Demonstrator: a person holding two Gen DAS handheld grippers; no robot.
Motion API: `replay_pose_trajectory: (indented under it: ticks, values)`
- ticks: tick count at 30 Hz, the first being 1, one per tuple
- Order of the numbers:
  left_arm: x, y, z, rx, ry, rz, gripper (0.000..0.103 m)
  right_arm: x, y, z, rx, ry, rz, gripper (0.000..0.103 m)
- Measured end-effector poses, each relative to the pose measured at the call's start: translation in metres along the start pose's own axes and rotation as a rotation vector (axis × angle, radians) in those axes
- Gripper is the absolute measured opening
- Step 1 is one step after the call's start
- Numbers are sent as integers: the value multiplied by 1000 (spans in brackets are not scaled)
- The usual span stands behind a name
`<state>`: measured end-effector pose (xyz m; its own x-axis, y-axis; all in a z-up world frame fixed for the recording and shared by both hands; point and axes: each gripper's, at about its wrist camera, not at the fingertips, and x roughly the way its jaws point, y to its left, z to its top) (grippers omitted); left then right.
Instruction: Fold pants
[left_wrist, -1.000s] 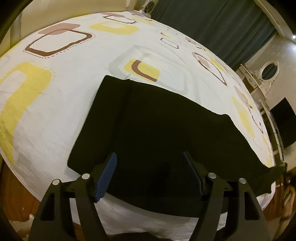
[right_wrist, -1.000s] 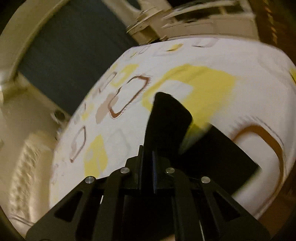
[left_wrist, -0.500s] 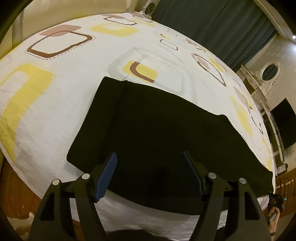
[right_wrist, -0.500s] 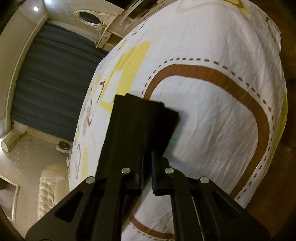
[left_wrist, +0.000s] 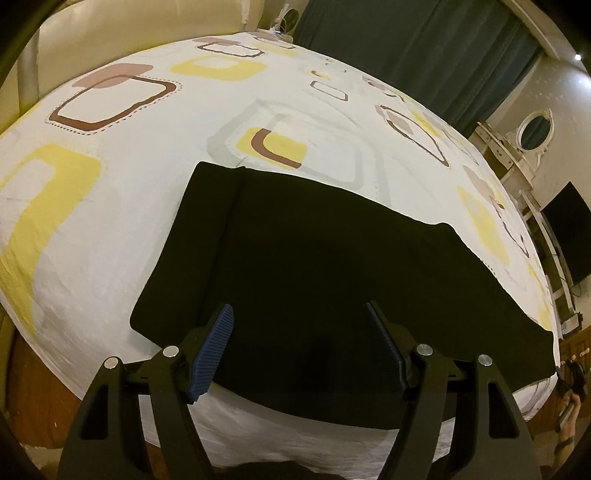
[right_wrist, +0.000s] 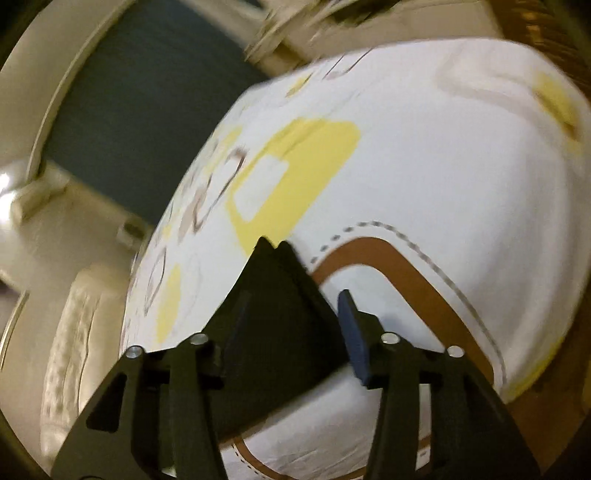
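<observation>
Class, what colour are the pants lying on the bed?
Black pants, plain, with no pattern visible; the left wrist view shows them best.

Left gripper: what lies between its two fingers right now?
In the left wrist view, only the black pants, lying flat on the patterned bedsheet, show between the open left gripper fingers; nothing is pinched.

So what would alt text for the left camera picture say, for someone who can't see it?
Black pants lie flat lengthwise across a bed with a white sheet printed with yellow and brown squares. The left hand-held gripper hangs open above their near edge, touching nothing. Dark curtains hang behind.
</observation>
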<state>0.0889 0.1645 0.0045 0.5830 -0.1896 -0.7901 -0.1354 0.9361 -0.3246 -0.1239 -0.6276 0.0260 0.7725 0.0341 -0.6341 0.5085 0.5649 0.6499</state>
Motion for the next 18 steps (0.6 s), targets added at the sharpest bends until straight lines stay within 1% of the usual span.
replay_pose_trajectory:
  ticks: [2, 4, 6, 7, 8, 9, 10, 11, 12, 14, 15, 16, 18]
  values:
    - [0, 2, 0, -8, -6, 7, 73, 25, 0, 11, -32, 104, -3, 51]
    - [-1, 4, 0, -23, -12, 15, 74, 46, 0, 14, -52, 171, -30, 52]
    - [-1, 8, 0, -40, -16, 29, 74, 57, 7, 13, -75, 214, 6, 55]
    - [-1, 10, 0, -48, -16, 36, 74, 60, 13, 12, -104, 223, -11, 52]
    - [0, 12, 0, -56, -15, 40, 75, 66, 21, 10, -139, 256, -6, 44]
    - [0, 13, 0, -62, -14, 42, 75, 71, 26, 7, -152, 293, 21, 17]
    - [1, 14, 0, -70, -14, 42, 75, 74, 39, 3, -212, 302, -9, 18]
    - [2, 15, 1, -76, -13, 41, 75, 75, 53, 0, -285, 302, -72, 17]
    - [2, 14, 1, -78, -14, 44, 75, 74, 62, 0, -322, 292, -124, 16]
    - [2, 13, 1, -76, -16, 51, 75, 66, 71, 4, -385, 238, -218, 15]
    - [2, 12, 1, -77, -18, 50, 75, 65, 62, 10, -359, 229, -238, 15]
    - [3, 11, 0, -77, -16, 45, 75, 69, 53, 12, -319, 243, -236, 15]
    - [3, 8, 0, -68, -11, 37, 75, 76, 47, 8, -308, 247, -246, 15]
